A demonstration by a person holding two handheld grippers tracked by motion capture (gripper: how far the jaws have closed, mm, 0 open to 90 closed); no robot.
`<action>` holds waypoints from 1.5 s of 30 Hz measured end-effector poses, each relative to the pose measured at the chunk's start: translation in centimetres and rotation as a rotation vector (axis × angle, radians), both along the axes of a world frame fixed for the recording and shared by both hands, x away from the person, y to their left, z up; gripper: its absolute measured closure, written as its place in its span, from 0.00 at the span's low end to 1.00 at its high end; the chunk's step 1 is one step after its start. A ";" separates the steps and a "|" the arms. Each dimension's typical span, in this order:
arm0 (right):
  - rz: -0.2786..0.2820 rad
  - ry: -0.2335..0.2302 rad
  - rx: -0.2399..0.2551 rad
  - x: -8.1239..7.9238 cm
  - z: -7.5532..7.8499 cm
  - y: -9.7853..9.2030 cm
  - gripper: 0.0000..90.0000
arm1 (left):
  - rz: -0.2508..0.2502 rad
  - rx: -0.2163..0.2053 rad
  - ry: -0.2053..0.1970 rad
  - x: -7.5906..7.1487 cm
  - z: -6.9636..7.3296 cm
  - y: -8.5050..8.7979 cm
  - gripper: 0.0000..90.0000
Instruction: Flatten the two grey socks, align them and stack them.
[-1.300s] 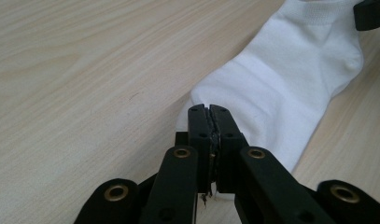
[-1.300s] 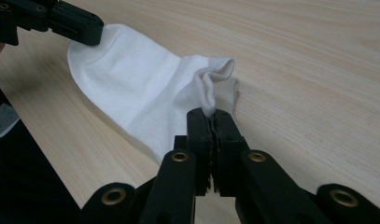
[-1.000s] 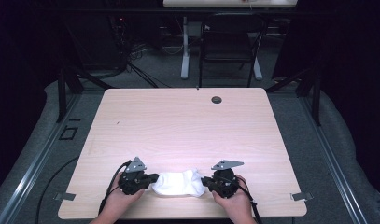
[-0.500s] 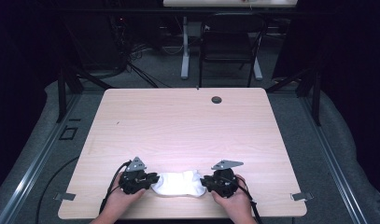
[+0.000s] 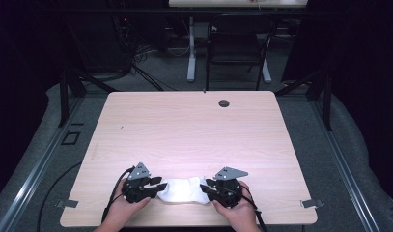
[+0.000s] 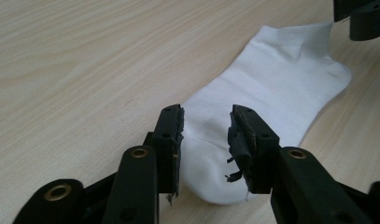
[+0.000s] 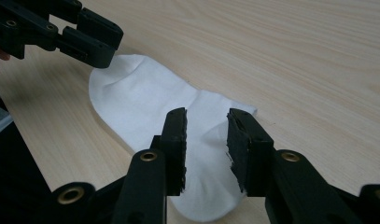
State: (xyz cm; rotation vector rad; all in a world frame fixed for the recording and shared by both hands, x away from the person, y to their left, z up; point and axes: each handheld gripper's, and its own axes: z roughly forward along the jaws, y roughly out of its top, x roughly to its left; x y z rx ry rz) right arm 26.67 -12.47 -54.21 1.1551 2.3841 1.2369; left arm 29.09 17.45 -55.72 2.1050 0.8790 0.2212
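A white ankle sock [image 5: 182, 190] lies flat on the wooden table [image 5: 194, 135] near its front edge, stretched left to right between my two grippers. My left gripper [image 5: 157, 186] is at the sock's left end. Its jaws have just been opening, and in the left gripper view this gripper [image 6: 205, 127] straddles the toe of the sock [image 6: 271, 84] without pressing it. My right gripper [image 5: 207, 188] is at the other end, its jaws also just opening. In the right gripper view it [image 7: 206, 135] stands over the sock [image 7: 141, 102], pads apart from the cloth.
A dark round grommet [image 5: 224, 103] sits at the table's far edge. Metal clips [image 5: 310, 203] mark the front corners. A chair [image 5: 235, 43] and table legs stand on the floor beyond. The table's front edge is just behind both hands.
Both grippers have opened their jaws and let go of the sock's ends. The sock stays flat where it was, and the hands have kept their places.
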 end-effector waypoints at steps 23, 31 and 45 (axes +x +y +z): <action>0.024 0.068 -0.107 1.1 -2.9 0.6 0.78 | -0.034 0.069 0.028 -0.3 -1.9 -0.9 0.67; 0.019 0.075 -0.113 1.4 -3.1 0.6 0.79 | -0.028 0.068 0.016 0.0 -2.0 -0.9 0.66; -0.005 0.085 -0.109 3.2 -3.0 0.6 0.78 | 0.007 0.056 0.027 2.0 -2.0 -1.2 0.66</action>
